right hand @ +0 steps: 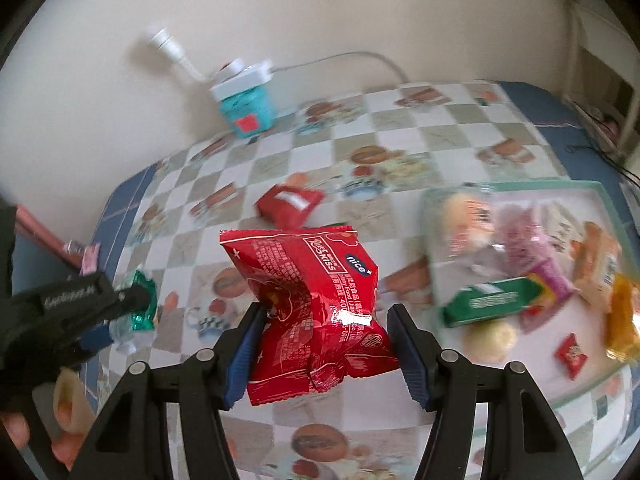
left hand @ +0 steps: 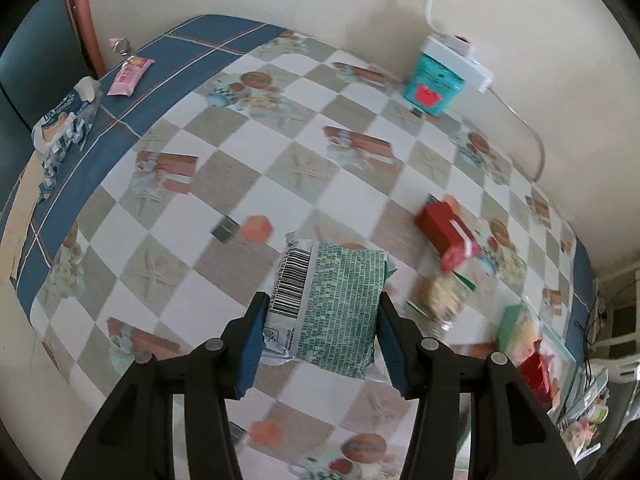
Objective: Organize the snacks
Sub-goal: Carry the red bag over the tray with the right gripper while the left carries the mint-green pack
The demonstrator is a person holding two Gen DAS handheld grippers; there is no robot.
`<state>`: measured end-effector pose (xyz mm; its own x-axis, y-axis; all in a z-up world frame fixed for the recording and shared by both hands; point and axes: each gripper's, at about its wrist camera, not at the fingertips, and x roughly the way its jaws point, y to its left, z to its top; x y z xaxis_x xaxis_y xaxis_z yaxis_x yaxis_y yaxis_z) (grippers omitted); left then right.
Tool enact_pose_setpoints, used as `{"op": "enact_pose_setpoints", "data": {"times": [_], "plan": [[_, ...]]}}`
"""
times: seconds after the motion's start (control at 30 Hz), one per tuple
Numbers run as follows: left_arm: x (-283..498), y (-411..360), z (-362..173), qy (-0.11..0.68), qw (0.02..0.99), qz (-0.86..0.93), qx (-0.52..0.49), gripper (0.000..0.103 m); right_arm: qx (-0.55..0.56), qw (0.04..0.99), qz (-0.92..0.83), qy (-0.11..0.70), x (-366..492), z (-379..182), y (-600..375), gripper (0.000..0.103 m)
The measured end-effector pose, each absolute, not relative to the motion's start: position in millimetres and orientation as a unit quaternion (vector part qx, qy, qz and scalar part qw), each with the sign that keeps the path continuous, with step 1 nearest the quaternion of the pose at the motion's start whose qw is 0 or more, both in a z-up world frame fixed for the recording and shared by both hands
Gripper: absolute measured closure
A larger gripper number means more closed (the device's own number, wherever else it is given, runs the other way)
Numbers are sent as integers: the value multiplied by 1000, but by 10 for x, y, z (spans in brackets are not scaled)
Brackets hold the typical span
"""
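Nearest the left wrist camera, the left tongs (left hand: 322, 316) pinch a green-and-white snack packet (left hand: 334, 304) by its two sides, its barcode facing up, held above the checkered desk (left hand: 248, 168). At the far left edge of that desk lie a crumpled blue-and-white wrapper (left hand: 66, 120) and a pink packet (left hand: 130, 74), well apart from the rest. Further right, a teal box (left hand: 434, 86) stands against the wall with a white power strip (left hand: 460, 58) on top. A red packet (left hand: 448, 232) lies on the desk right of the held one.

In the right wrist view, the right tongs (right hand: 322, 328) grip a crumpled red snack bag (right hand: 316, 308) off the desk. To their right a clear tray (right hand: 600, 196) with a pale green rim holds mixed snacks, among them a green box (right hand: 494, 306) and a small red candy (right hand: 570, 354).
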<state>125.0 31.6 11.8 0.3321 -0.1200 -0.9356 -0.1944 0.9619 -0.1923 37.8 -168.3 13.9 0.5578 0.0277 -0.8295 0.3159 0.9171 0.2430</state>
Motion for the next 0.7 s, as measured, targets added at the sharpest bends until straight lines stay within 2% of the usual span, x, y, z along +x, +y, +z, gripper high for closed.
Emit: {"op": "enact_pose_setpoints", "data": {"times": [0.7], "plan": [[1134,-1137,368,555,826,-71,-69,49,273,847,-215,402,-35,300,-3220,38]]}}
